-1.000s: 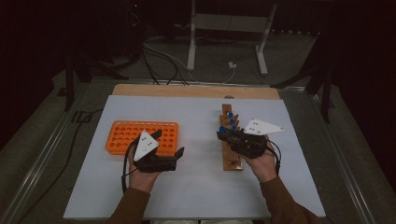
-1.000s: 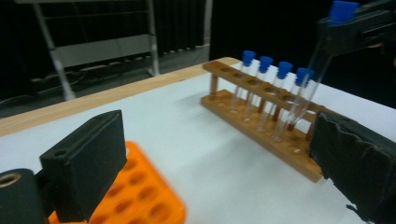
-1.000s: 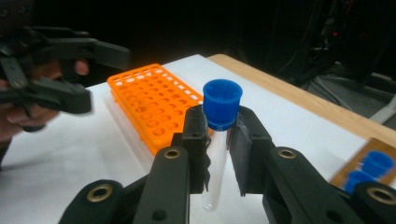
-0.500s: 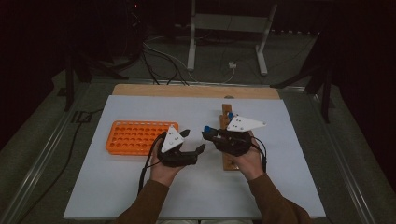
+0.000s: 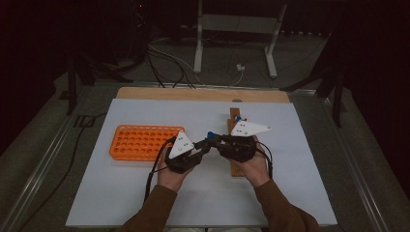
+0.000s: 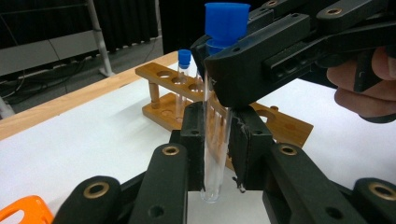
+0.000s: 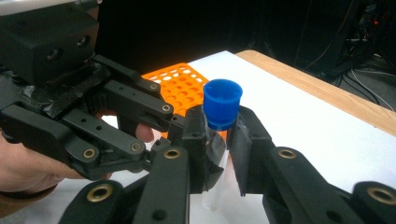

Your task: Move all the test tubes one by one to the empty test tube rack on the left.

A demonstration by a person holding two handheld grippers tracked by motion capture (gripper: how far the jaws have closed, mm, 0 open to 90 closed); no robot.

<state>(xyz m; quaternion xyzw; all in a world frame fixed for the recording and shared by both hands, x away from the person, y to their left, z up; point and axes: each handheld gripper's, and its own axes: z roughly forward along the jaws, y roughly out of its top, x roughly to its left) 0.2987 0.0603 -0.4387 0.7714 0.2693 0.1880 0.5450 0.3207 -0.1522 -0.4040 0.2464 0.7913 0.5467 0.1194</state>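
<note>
orange rack (image 5: 142, 142) at 9 o'clock on desk (image 5: 121, 193) | left tongs (image 6: 216, 140) just closed on test tube (image 6: 215, 154) glass, centre | right tongs (image 7: 218, 140) clamped below its blue cap (image 7: 222, 109) | wooden rack (image 5: 234, 166) at 3 o'clock

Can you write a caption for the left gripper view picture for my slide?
Both grippers pinch one blue-capped test tube: the left gripper low on the glass, the right gripper near its cap, before a wooden rack.

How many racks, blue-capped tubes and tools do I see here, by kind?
Orange rack: 1
Wooden rack: 1
Blue-capped tubes: 2 (held tube, racked tube)
Tools: 2 (left tool, jaws just closed on the held tube; right tool)
Total: 6
</note>
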